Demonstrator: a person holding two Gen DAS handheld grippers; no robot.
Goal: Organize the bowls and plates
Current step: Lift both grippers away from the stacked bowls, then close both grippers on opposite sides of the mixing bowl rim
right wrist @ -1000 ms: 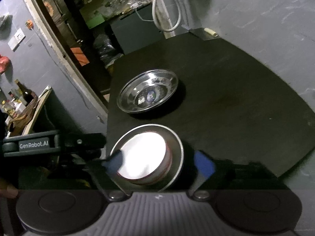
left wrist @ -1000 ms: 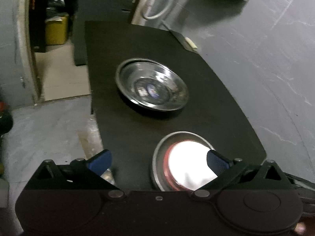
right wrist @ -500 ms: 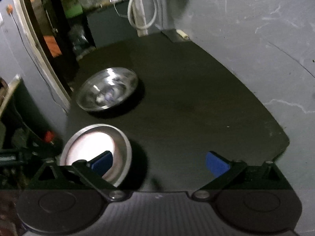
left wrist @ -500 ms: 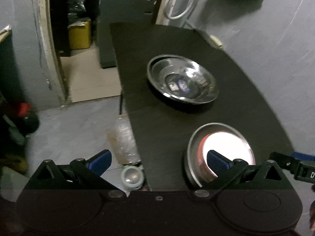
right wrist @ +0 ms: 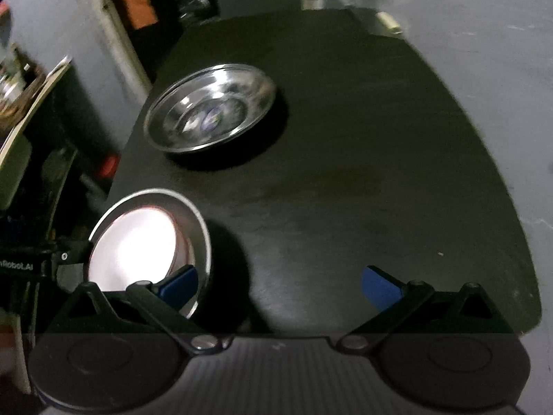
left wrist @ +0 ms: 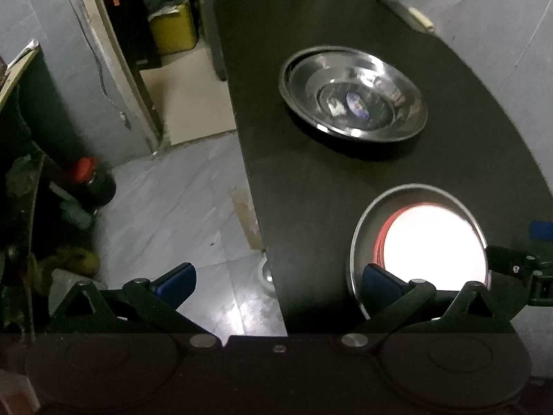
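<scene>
The inside of the white bowl is washed out by glare. Its near rim is hidden behind a gripper finger. The steel dish is blurred in the right wrist view.

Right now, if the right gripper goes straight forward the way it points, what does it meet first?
Probably only the bare black table. The right gripper is open, and the steel plate with the bowl and the steel bowls lie left of its line. Depth is unclear.
</scene>
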